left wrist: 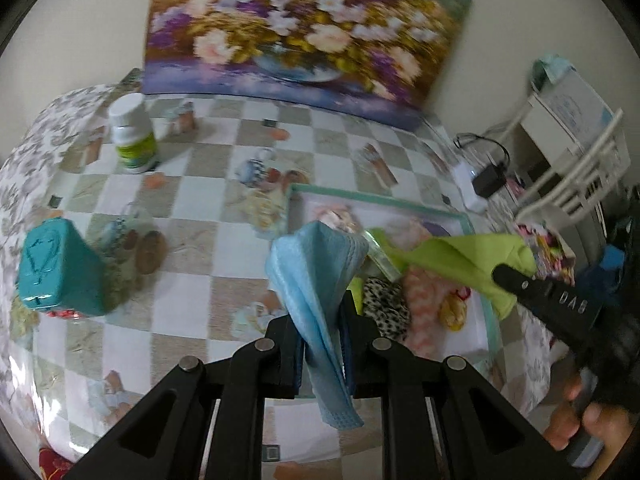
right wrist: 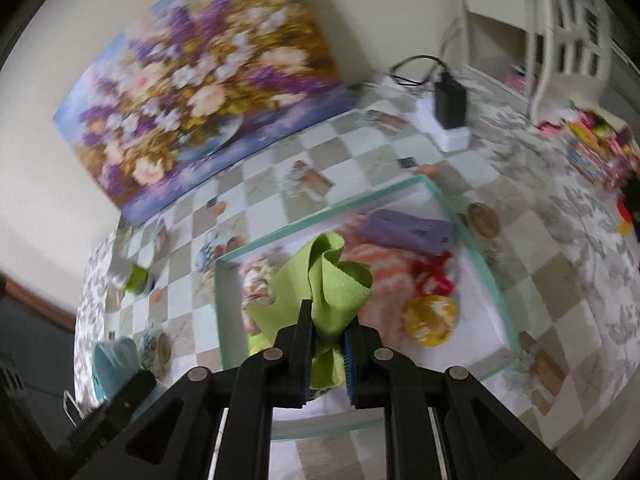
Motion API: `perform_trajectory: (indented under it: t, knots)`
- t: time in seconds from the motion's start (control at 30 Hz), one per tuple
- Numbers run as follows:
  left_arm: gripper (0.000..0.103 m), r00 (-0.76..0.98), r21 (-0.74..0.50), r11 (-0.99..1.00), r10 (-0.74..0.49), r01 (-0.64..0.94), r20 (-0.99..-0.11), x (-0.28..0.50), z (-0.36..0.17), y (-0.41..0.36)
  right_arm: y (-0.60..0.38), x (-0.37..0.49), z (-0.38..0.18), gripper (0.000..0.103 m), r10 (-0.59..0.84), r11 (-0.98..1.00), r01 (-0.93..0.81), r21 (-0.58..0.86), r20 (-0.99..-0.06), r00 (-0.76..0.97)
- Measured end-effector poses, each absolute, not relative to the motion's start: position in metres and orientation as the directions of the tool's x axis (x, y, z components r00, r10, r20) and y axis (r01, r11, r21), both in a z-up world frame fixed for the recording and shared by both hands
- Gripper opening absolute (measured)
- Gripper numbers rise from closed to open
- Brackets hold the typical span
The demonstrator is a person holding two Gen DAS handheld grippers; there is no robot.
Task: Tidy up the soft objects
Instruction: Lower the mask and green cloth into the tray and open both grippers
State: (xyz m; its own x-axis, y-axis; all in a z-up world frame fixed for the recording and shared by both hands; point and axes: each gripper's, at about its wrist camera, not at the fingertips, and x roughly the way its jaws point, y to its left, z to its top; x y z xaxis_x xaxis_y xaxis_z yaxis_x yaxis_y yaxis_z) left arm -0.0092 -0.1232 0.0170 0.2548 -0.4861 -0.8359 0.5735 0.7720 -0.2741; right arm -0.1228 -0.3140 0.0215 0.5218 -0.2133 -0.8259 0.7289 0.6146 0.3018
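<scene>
Left gripper (left wrist: 322, 344): its jaws are seen clamped together on a light blue cloth (left wrist: 312, 276), which is pinched at its middle; one end stands up above the fingertips and the other hangs down at 6 o'clock between the finger arms.

Right gripper (right wrist: 328, 344): its jaws are closed on a lime green cloth (right wrist: 328, 280), bunched in folds above the fingertips, with a tail showing below between the blue pads. In the left wrist view the same gripper (left wrist: 505, 276) is seen at 3 o'clock, with the green cloth (left wrist: 460, 256) stretched out toward 9 o'clock from its tip.

Tray (right wrist: 472, 236): a shallow white tray with a mint green rim is seen lying on the table; the green cloth is held over its near left part.

Tray contents: a purple cloth (right wrist: 408, 232) is found at the far side, at 12 o'clock; a peach and white fluffy cloth (right wrist: 380, 264) lies in the middle; a red item (right wrist: 436, 276) and a yellow round item (right wrist: 430, 316) lie toward 4 o'clock. A leopard-print item (left wrist: 384, 300) is seen at the near left edge in the left wrist view.

Table (left wrist: 224, 240): it is covered with a checked patterned oilcloth.

Other things: a white bottle with a green label (left wrist: 132, 136) stands at 10 o'clock in the left wrist view; a teal container (left wrist: 60, 268) lies at 9 o'clock; a flower painting (left wrist: 304, 28) leans on the wall at 12 o'clock; a black charger on a white power strip (right wrist: 450, 112) is seen at 1 o'clock in the right wrist view.
</scene>
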Motion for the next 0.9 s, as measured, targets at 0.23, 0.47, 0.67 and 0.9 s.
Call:
perform_trajectory:
  t: [0.23,0.47,0.67,0.9]
  knots:
    - [0.016,0.223,-0.275,0.727,-0.508,0.629,-0.832,-0.022,0.009,-0.147,-0.344,-0.153,0.017,0.014,-0.248,0.526,0.787,0.322,-0.828,0.503]
    - [0.016,0.222,-0.252,0.720,-0.494,0.646,-0.841,-0.025,-0.005,-0.163,-0.361,-0.166,0.000,0.016,-0.232,0.476,0.818,0.322,-0.851,0.470]
    - [0.017,0.249,-0.196,0.745,-0.439,0.637,-0.863,-0.020,-0.021,-0.173,-0.359,-0.150,-0.027,0.017,-0.153,0.509,0.812,0.286,-0.898,0.413]
    - [0.018,0.222,-0.165,0.783,-0.361,0.600,-0.906,-0.009,-0.048,-0.176,-0.354,-0.137,-0.055,0.017,-0.090,0.549,0.803,0.232,-0.939,0.333]
